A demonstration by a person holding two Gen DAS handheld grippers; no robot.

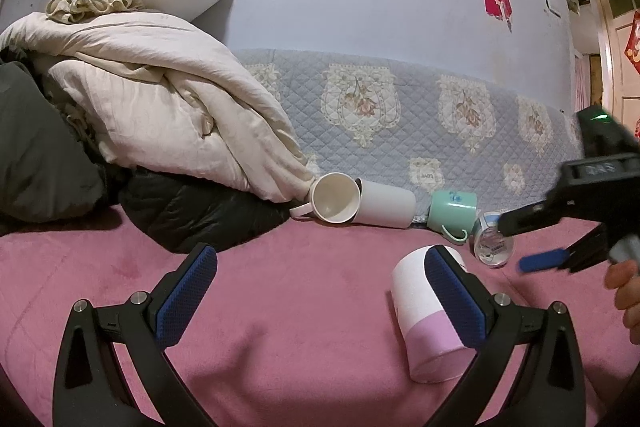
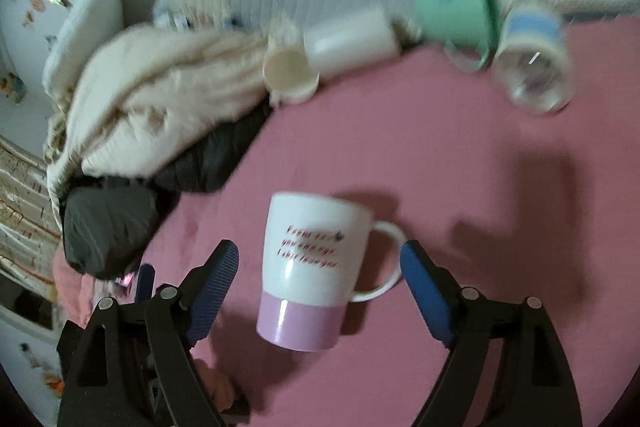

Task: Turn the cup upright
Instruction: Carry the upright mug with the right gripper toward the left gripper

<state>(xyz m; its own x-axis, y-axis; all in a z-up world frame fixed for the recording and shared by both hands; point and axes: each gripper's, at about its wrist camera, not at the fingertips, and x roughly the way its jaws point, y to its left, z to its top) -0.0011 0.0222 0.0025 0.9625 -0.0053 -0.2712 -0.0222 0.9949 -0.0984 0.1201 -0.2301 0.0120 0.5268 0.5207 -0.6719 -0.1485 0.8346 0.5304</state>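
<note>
A white mug with a pink base (image 2: 308,271) lies on its side on the pink bedsheet (image 2: 460,167), base toward me, handle to the right, red lettering on its side. My right gripper (image 2: 320,267) is open and hovers above it, one finger on each side, not touching. In the left wrist view the same mug (image 1: 428,311) lies just behind my left gripper's right finger (image 1: 452,295). My left gripper (image 1: 320,287) is open and empty. The right gripper (image 1: 560,239) shows at the right edge there.
Along the quilted blue backrest (image 1: 400,107) lie two white mugs (image 1: 360,203), a green mug (image 1: 452,213) and a clear cup (image 1: 492,243). A heap of cream bedding (image 1: 160,99) and dark jackets (image 1: 200,215) fills the left.
</note>
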